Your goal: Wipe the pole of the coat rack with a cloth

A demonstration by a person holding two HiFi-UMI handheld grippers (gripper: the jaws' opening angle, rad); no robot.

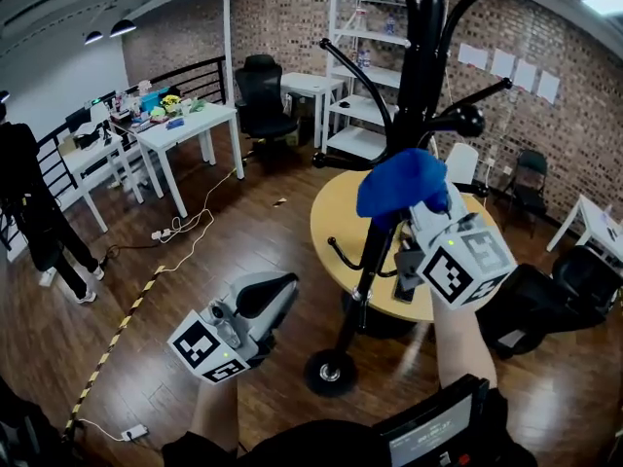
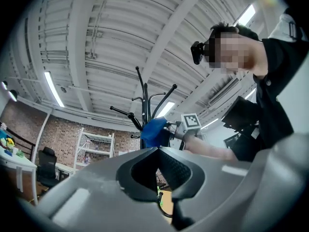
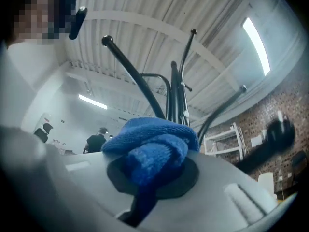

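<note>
The black coat rack's pole (image 1: pixel 421 76) rises from a round base (image 1: pixel 330 372) on the wooden floor, with curved hooks at the top. My right gripper (image 1: pixel 421 208) is shut on a bunched blue cloth (image 1: pixel 401 183), which rests against the pole at mid height. In the right gripper view the blue cloth (image 3: pixel 152 149) bulges out of the shut jaws of the right gripper (image 3: pixel 154 170), and the pole (image 3: pixel 177 95) stands just behind it. My left gripper (image 1: pixel 265 296) hangs lower left of the rack, shut and empty. The left gripper (image 2: pixel 158 151) looks up at the rack (image 2: pixel 144 105) and the cloth (image 2: pixel 153 132).
A round yellow table (image 1: pixel 336 224) stands right behind the rack. White desks (image 1: pixel 185 129), a black office chair (image 1: pixel 263 95) and a white shelf (image 1: pixel 360 66) line the back. A person (image 1: pixel 34 212) stands far left. A black chair (image 1: pixel 545 300) sits right; cables and striped tape (image 1: pixel 117 343) lie on the floor.
</note>
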